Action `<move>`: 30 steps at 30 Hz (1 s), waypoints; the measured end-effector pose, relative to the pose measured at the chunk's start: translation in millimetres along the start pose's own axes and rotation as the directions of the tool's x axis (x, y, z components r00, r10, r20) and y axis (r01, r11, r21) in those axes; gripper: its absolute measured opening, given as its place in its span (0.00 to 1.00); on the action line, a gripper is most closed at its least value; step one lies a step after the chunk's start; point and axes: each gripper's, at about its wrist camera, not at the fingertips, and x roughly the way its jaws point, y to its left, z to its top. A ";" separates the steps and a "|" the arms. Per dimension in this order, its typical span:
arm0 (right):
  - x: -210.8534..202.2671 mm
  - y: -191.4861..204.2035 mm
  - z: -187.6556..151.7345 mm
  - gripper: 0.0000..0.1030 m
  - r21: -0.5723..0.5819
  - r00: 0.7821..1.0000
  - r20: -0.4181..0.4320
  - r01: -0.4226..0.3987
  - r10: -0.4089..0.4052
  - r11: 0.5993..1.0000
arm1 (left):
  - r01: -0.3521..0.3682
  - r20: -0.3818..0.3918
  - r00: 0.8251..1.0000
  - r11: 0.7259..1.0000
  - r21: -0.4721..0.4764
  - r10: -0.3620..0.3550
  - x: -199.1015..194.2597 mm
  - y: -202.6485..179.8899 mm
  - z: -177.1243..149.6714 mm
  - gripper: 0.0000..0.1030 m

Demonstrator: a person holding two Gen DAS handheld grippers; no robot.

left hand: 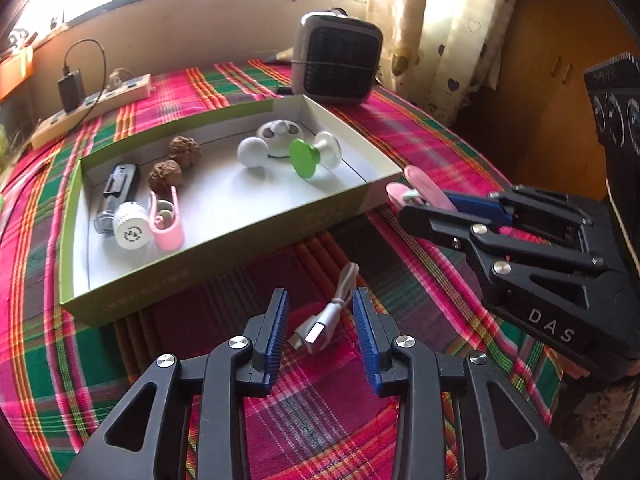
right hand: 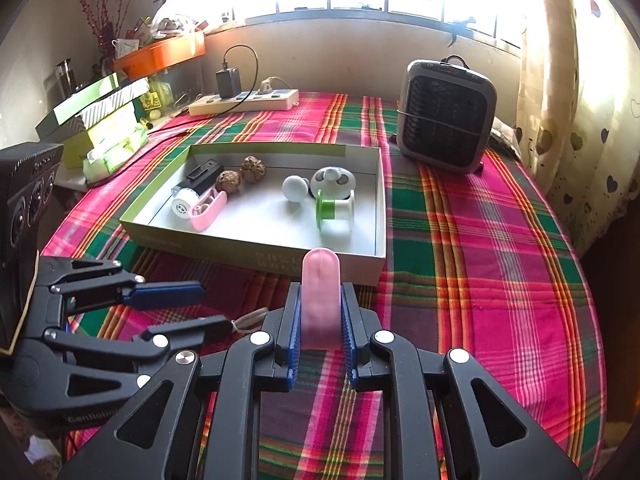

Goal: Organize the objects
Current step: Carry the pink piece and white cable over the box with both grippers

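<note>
Two brown wrinkled walnuts (left hand: 175, 160) and two pink clips: one in your shallow green-edged cardboard box (left hand: 224, 240).
Your right gripper (right hand: 320, 316) pinches the second pink plastic clip (right hand: 320, 292); your left gripper (left hand: 320, 336) stands spread around one white USB cable (left hand: 326, 316).

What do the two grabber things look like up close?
Both the left gripper and the right gripper are black, built from flat angular bars joined by shiny silver round bolts. Their fingers carry ribbed blue pads. The right one has white letters "DAS" on its side. No sleeves show.
</note>
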 end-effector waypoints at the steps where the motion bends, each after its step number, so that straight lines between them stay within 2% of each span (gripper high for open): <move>1: 0.1 0.3 0.0 0.18 0.000 1.000 0.000 -0.001 0.001 1.000 | -0.007 -0.008 1.000 1.000 0.010 0.007 1.6 -2.0 -1.4 0.30; 6: 0.2 1.5 -0.1 0.18 -0.003 1.000 0.000 -0.003 0.003 1.000 | -0.041 -0.014 0.999 0.999 0.034 0.042 4.6 -7.7 -6.3 0.30; 9: 0.5 2.3 -0.6 0.18 -0.004 1.000 -0.002 -0.004 0.004 1.000 | -0.067 -0.011 0.998 0.996 0.051 0.067 5.5 -9.7 -6.8 0.20; 11: 0.6 2.6 -0.2 0.18 -0.003 1.000 -0.002 -0.005 0.005 1.000 | -0.075 -0.007 0.997 0.995 0.061 0.076 5.5 -10.8 -7.1 0.20; 12: 0.6 2.6 -0.2 0.18 -0.005 1.000 -0.002 -0.004 0.004 1.000 | -0.074 -0.006 0.997 0.995 0.063 0.075 5.5 -10.9 -7.2 0.14; 13: 0.6 2.6 -0.2 0.18 -0.005 1.000 -0.002 -0.004 0.004 1.000 | -0.076 -0.003 0.997 0.995 0.063 0.076 5.2 -11.0 -6.8 0.12; 20: 1.1 3.2 0.1 0.18 -0.004 1.000 -0.003 -0.004 0.004 1.000 | -0.075 0.005 0.997 0.996 0.056 0.075 4.6 -9.8 -5.0 0.11; 30: -4.7 4.8 4.4 0.18 -0.014 1.000 0.015 -0.004 0.004 1.000 | -0.082 0.065 0.995 0.995 0.059 0.078 -13.0 -12.9 3.9 0.11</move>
